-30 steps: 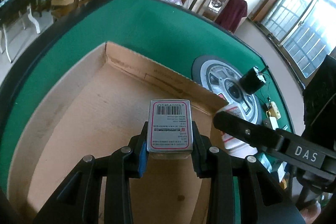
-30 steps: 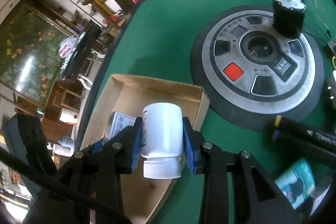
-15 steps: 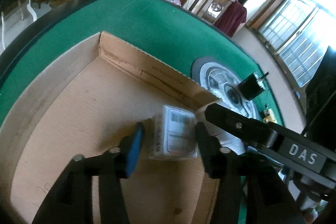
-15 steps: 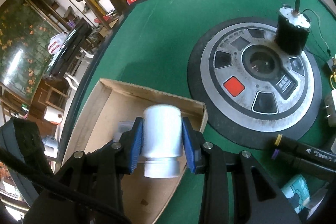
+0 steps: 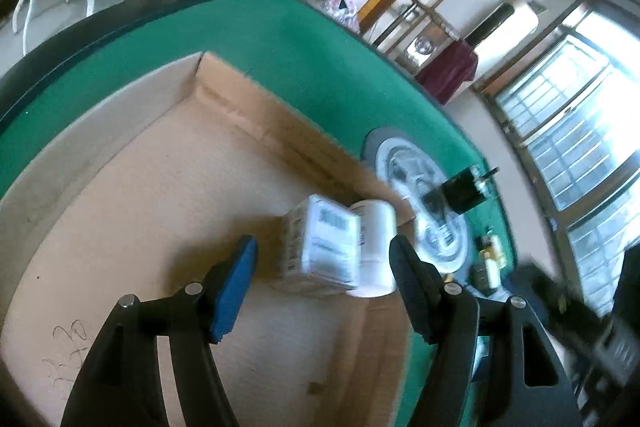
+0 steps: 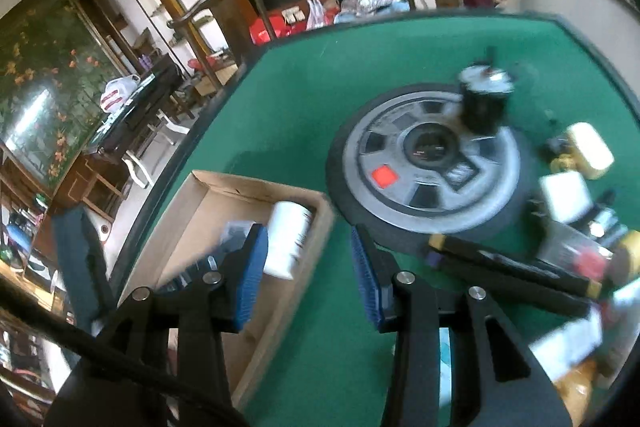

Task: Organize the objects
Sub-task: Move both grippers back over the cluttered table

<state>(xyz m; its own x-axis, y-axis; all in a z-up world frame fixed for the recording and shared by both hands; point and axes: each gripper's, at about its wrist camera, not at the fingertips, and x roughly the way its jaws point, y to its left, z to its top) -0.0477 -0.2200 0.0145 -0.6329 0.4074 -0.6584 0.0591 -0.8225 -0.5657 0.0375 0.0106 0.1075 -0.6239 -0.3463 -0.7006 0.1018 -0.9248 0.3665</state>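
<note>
Both jaws just spread, nothing pinched: left gripper, right gripper. Small box and white bottle lying touching in cardboard tray, frame centre. Prob. light, rigid; bottle smooth, rolls—grab across body.

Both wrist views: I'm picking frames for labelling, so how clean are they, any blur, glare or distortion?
Left wrist view: the small box and white bottle in the cardboard box are smeared; the window is blown out. Right wrist view: the right-hand clutter is motion-blurred. Both bend the table edge.
</note>
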